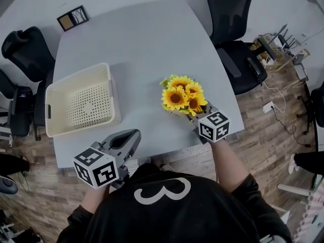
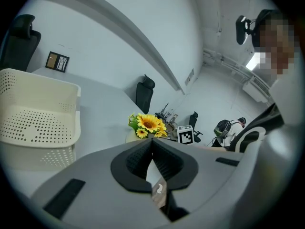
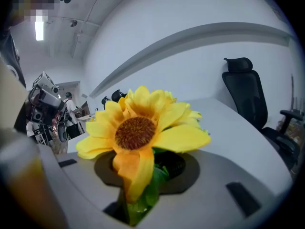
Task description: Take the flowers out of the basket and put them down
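Over a grey desk (image 1: 142, 49) ringed by black chairs (image 1: 230, 29) on a wood floor (image 1: 273, 130), the flowers (image 1: 182, 96) are clamped in the right tool (image 1: 191, 113) near the right edge, well apart from the cream basket (image 1: 50, 108), while the left tool (image 1: 132, 135) is closed on nothing.

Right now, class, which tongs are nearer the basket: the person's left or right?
Left. The left tongs hang near the basket's corner; the right tongs, farther off, grip the sunflowers.

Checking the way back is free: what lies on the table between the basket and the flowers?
Nothing. In the head view only bare grey table separates the basket from the flowers.
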A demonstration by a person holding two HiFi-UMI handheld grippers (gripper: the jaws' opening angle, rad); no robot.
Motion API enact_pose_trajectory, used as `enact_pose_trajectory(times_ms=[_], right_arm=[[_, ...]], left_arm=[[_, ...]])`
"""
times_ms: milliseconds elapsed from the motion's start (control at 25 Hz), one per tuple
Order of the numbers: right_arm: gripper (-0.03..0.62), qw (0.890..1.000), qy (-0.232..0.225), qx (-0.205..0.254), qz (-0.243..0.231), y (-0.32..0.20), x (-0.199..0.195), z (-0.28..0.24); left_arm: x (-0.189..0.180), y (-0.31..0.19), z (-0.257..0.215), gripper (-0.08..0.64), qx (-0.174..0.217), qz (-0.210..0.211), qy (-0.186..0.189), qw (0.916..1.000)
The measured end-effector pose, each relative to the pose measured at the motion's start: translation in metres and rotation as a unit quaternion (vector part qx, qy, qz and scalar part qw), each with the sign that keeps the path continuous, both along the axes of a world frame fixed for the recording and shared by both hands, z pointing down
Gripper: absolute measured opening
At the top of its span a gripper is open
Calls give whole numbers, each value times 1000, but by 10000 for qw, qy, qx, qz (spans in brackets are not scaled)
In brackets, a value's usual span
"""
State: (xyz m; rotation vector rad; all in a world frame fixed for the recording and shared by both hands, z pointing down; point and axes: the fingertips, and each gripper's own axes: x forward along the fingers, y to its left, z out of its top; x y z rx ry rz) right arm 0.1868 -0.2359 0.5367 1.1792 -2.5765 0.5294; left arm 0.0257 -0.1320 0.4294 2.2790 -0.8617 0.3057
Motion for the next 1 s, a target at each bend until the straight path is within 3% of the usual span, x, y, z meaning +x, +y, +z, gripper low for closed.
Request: enact_pose_trajectory(times_ms=[360,640,1000], right_arm=[[163,9998,-204,34,-39,1,-2,-2],[196,9999,-53,131,-93,2,-5,-1],[333,9993,18,85,-355,10,-10,-5]], left_arm=[[-10,11,-4,12,38,-236,-27,9997],[-17,24,-6,12,64,-393,-48,9992],[-17,44,-9,12,86,-569,-77,9983]])
